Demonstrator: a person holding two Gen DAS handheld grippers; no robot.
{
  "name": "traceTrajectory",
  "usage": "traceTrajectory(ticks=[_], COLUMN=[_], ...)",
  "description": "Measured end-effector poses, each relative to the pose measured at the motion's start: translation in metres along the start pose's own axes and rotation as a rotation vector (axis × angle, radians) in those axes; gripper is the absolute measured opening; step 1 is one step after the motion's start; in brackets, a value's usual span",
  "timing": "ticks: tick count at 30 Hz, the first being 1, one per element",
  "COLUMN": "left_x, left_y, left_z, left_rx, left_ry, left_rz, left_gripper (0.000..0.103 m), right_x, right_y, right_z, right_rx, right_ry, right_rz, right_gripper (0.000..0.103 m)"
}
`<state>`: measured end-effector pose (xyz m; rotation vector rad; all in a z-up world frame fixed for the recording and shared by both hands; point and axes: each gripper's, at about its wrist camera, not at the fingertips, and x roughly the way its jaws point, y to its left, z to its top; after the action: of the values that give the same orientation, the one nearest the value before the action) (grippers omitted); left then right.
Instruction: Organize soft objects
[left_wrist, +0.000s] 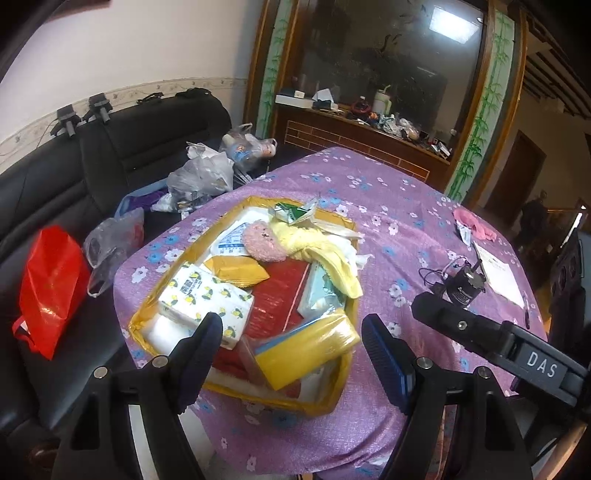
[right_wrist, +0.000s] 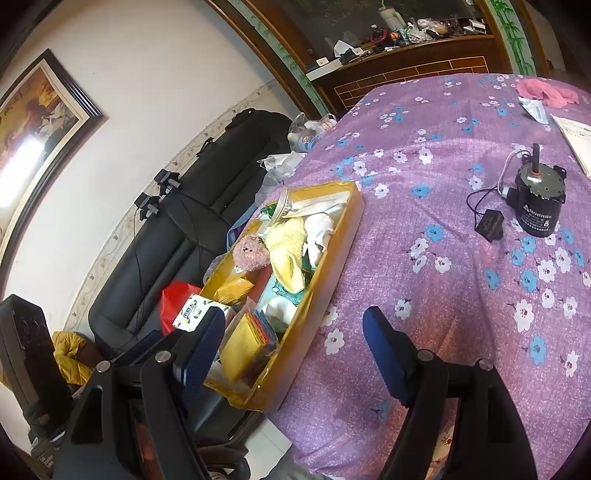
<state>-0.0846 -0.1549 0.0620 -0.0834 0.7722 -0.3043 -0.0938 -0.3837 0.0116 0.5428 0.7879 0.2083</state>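
1. Left wrist view: the left gripper (left_wrist: 291, 332) hovers with jaws released and nothing between them, above the near end of the yellow tray (left_wrist: 343, 384). The tray sits on the left part of the tabletop (left_wrist: 406, 221), its left side close to the edge.
2. Risk, as I judge it: the tray is heaped. The lemon-print tissue pack (left_wrist: 203, 295) and yellow packet (left_wrist: 310, 350) lie loose on top, so a careless reach could push them, or the tray, off toward the sofa (left_wrist: 110, 155).
3. The tray's long axis runs near to far; the yellow cloth (left_wrist: 321, 251) drapes along it.
4. Right wrist view: the right gripper (right_wrist: 295, 339) is also released and empty, above bare cloth just right of the tray (right_wrist: 347, 236).
5. The pink cloth (right_wrist: 546, 92) lies far right, well apart; reaching for it could snag the motor (right_wrist: 535, 199) and its wire.
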Motion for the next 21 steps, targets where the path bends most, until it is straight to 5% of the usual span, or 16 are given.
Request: traceTrajectory(ticks=[6,9,18,21], left_x=[0.004,0.004,-0.006,0.004], left_y=[0.01,0.013,0.01,0.014], left_z=[0.0,0.0,0.0,0.003], left_rx=[0.005,0.025,0.057,0.042], left_ry=[0.019,0.014,-0.047,-0.019], left_rz=[0.057,0.075,-0.053,-0.021], left_gripper=[0.081,0.095,0.102,0.102], right_x=[0.003,0.004,0.018,0.024], right_y=[0.003,0.003,0.0,0.0], right_z=[-0.002,-0.002,-0.001,0.0], right_rx=[-0.013,-0.014,-0.007,-0.007], right_ry=[0.009,0.012,0.033,0.041], right_rz=[-0.001,-0.003,-0.005,-0.01], right_gripper=[0.077,0.077,0.077,0.077])
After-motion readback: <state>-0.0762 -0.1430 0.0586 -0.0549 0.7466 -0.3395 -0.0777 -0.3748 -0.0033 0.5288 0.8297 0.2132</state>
